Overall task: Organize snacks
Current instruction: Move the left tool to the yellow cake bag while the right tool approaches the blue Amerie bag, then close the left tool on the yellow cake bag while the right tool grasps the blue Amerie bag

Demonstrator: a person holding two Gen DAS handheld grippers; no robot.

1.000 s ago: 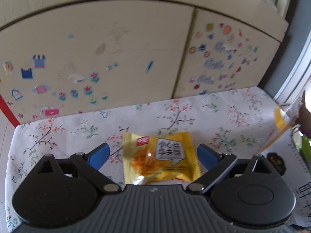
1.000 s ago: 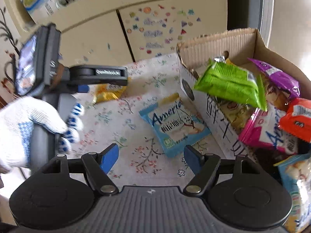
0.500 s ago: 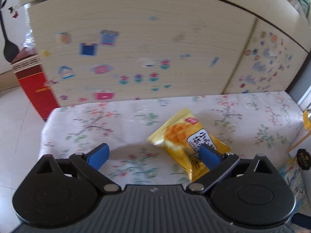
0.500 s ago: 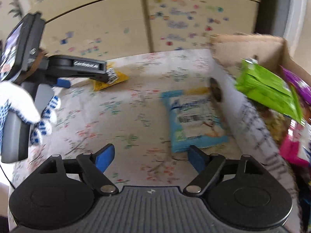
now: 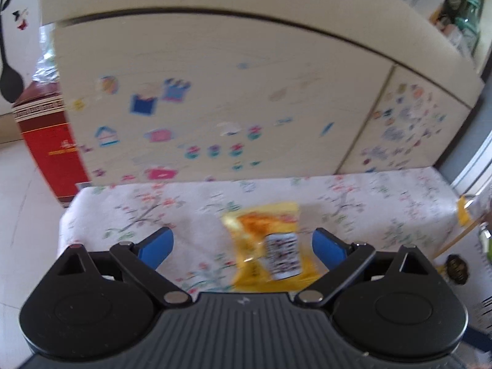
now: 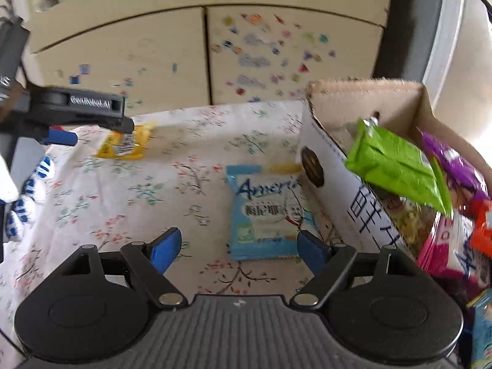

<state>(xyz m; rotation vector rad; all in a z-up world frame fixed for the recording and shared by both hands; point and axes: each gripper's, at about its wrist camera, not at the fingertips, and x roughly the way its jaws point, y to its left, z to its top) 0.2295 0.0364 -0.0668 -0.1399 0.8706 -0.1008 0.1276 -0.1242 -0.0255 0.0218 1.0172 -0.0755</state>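
Jaws wide on both grippers (nothing held), left gripper (image 5: 243, 247) over yellow packet (image 5: 270, 246), right gripper (image 6: 238, 247) over blue packet (image 6: 264, 215)

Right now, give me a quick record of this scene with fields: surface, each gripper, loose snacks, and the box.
surface: floral tablecloth
left gripper: open, yellow snack packet lying between its fingers, not clamped
right gripper: open, over the near end of the blue snack packet
loose snacks: yellow packet and blue packet, both flat on the cloth
box: cardboard box right of the blue packet, holding green packet, purple, pink and orange packets
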